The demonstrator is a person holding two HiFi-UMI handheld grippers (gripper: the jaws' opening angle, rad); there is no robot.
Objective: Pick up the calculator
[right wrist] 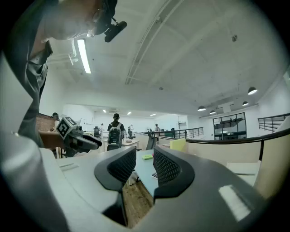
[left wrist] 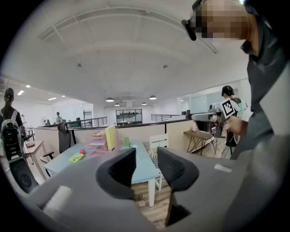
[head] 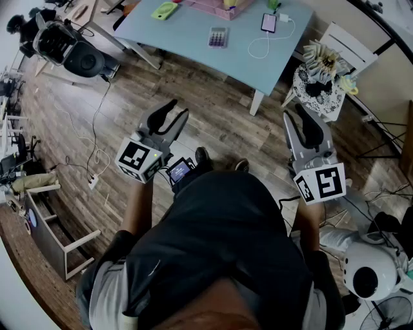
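Observation:
The calculator (head: 218,37), small and grey with pale keys, lies flat on the light blue table (head: 187,35) at the top of the head view, well ahead of both grippers. My left gripper (head: 170,116) is held over the wooden floor below and left of it, jaws apart with nothing between them. My right gripper (head: 304,120) is held at the same height near the table's right corner, also open and empty. Through the left gripper's (left wrist: 146,158) jaws I see the table (left wrist: 63,164) from the side. The right gripper (right wrist: 144,159) also faces the table (right wrist: 145,171).
On the table lie a green case (head: 164,10), a pink tray (head: 226,6) and a phone (head: 268,22) with a white cable. A white chair (head: 345,51) and a round stand with a plant (head: 319,80) stand to the right. A black office chair (head: 71,51) stands at the left.

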